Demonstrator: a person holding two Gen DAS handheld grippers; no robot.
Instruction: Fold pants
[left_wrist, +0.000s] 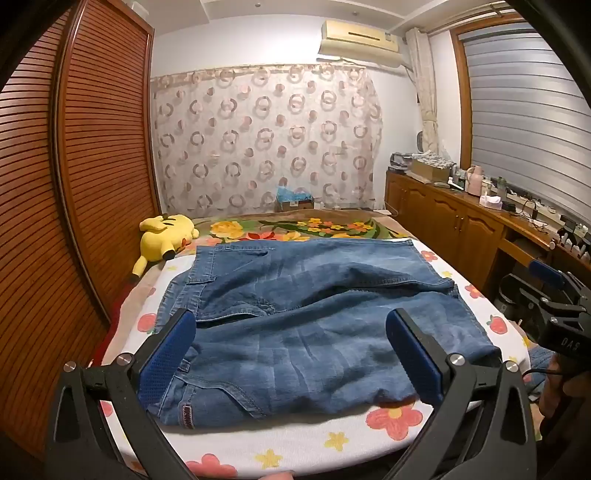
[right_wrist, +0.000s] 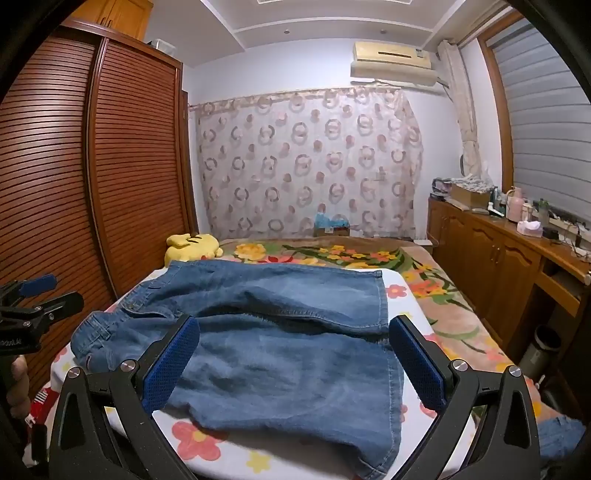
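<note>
- The room is a bedroom: a slatted wooden wardrobe (left_wrist: 74, 166) stands along the left, a curtain (left_wrist: 266, 136) with a ring pattern hangs on the far wall under an air conditioner (left_wrist: 360, 42), and a long wooden cabinet (left_wrist: 454, 218) crowded with small items runs under the blind on the right.
- The bed (left_wrist: 295, 225) carries a flowered blanket, with a white flowered cloth (left_wrist: 295, 439) spread over its near part as the work surface; the surface is soft, so it will likely give under any pressing.
- The pants (left_wrist: 306, 317), blue denim, lie on that white cloth, spread wide with loose ridges across the middle, the waistband toward the left and the hems toward the right.
- Judged from the look, the denim is limp but fairly heavy, not slippery and not fragile; it should drape rather than hold a shape, and thick seams give firm places to pinch.
- Good places to take hold seem to be the waistband corner on the left and the hem edge on the right.
- A yellow plush toy (left_wrist: 166, 236) lies on the bed beyond the pants, well apart from them.
- The left gripper (left_wrist: 291, 354) hangs over the near edge of the pants, jaws spread wide, grasping nothing.
- The right gripper (right_wrist: 295, 362) is likewise spread wide above the cloth, empty.
</note>
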